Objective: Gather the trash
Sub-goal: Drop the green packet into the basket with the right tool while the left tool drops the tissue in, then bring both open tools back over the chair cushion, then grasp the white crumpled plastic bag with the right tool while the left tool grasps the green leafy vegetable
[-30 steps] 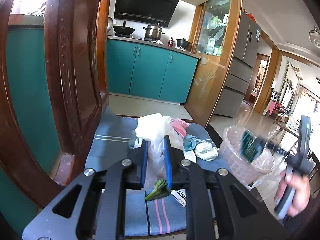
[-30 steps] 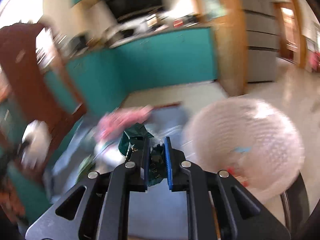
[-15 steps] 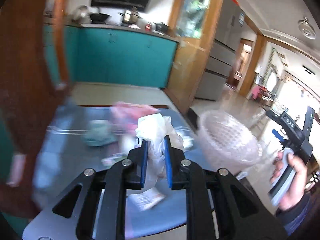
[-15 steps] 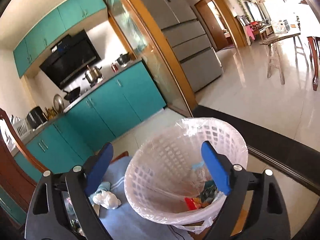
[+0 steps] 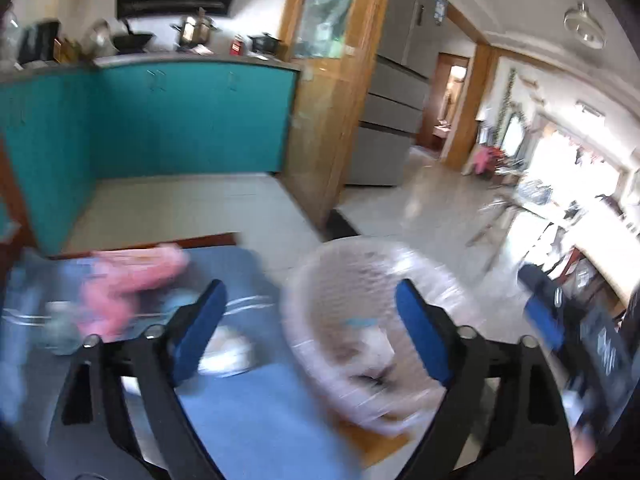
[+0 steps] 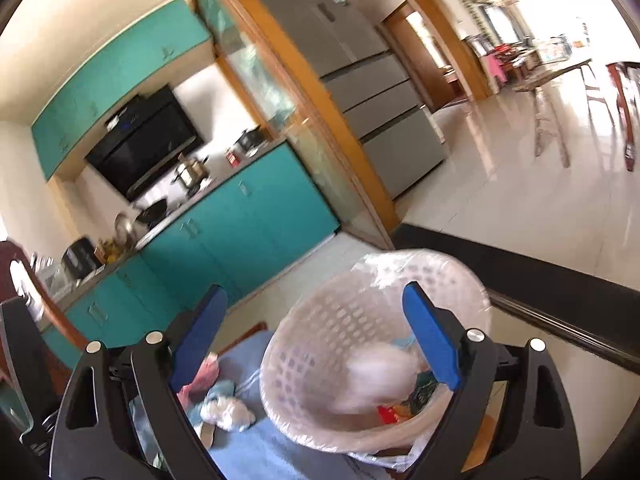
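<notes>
A white lattice basket (image 5: pixel 320 280) lined with clear plastic stands at the right end of the blue cloth; it also shows in the right wrist view (image 6: pixel 320 328). A white crumpled bag (image 6: pixel 372 376) lies blurred inside it, with red and green scraps (image 6: pixel 400 410). My left gripper (image 5: pixel 310 332) is open and empty above the basket's near rim. My right gripper (image 6: pixel 316 340) is open and empty over the basket. On the cloth lie a pink piece (image 5: pixel 128 276), a white wad (image 6: pixel 230 414) and a pale blue piece (image 6: pixel 222 390).
The blue striped cloth (image 5: pixel 248 412) covers the seat surface. Teal kitchen cabinets (image 5: pixel 192 120) stand behind, a wooden glass partition (image 5: pixel 320 80) and a grey fridge (image 6: pixel 372 92) to the right. Tiled floor (image 6: pixel 500 160) spreads beyond the basket.
My left gripper swung right over the basket and opened; the white bag it held now lies in the basket. My right gripper let go of the green wrapper earlier and stays open.
</notes>
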{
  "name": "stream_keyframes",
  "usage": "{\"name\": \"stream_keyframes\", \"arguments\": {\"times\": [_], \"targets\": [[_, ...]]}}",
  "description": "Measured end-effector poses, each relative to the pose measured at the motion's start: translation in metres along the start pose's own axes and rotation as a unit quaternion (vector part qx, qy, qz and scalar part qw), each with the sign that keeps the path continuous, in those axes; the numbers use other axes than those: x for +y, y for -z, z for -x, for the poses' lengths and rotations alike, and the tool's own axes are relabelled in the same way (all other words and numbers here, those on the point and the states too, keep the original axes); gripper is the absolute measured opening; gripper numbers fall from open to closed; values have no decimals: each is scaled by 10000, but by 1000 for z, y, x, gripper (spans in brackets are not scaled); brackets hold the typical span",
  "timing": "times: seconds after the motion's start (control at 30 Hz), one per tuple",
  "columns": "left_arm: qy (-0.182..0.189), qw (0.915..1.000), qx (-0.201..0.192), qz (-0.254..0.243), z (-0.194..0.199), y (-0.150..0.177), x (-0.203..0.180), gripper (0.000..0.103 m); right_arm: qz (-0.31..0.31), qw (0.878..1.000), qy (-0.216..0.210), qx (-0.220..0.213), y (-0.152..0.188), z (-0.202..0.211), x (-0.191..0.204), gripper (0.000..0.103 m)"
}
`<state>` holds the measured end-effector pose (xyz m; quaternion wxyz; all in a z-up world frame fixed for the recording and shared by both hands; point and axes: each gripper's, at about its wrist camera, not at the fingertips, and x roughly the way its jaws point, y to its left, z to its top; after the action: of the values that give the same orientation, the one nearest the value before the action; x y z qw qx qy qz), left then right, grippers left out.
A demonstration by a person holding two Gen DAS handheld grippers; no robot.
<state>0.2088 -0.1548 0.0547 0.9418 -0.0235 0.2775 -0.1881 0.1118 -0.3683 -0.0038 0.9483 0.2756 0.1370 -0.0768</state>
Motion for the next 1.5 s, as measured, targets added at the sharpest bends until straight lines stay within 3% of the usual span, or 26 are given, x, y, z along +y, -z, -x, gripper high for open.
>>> {"name": "stream_keyframes", "arguments": {"times": [0.13,0.3,0.43,0.6,0.77,1.13,1.33,1.4,1.5], "targets": [[-874,9959,-13,-228,58,37,59,94,530,9970,-285,484,16,-12,30,88],[-1501,9876,154,431,114,82,128,96,1690,9732,-713,1385,59,-24,92,88],[-1512,9826,608,894,126,113,161,96,2470,9424,-1071,1986,99,-19,132,88],[-1617,9826,743,530,119,120,156,96,3206,9106,-1246,2291,137,-9,162,88],[-1405,9853,872,426,113,122,148,96,3266,9093,-1164,2303,143,-12,164,88],[-1354,9846,1051,354,104,126,147,95,3138,9152,-1006,2321,139,-19,151,88],[-1497,9785,1417,49,84,134,154,87,3249,9119,-891,2346,142,-28,149,88],[-1509,9754,1606,-10,73,137,162,77,3350,9082,-841,2364,143,-36,150,88],[-1452,9746,1707,-21,62,136,170,73,3480,9020,-760,2441,142,-53,151,88]]}}
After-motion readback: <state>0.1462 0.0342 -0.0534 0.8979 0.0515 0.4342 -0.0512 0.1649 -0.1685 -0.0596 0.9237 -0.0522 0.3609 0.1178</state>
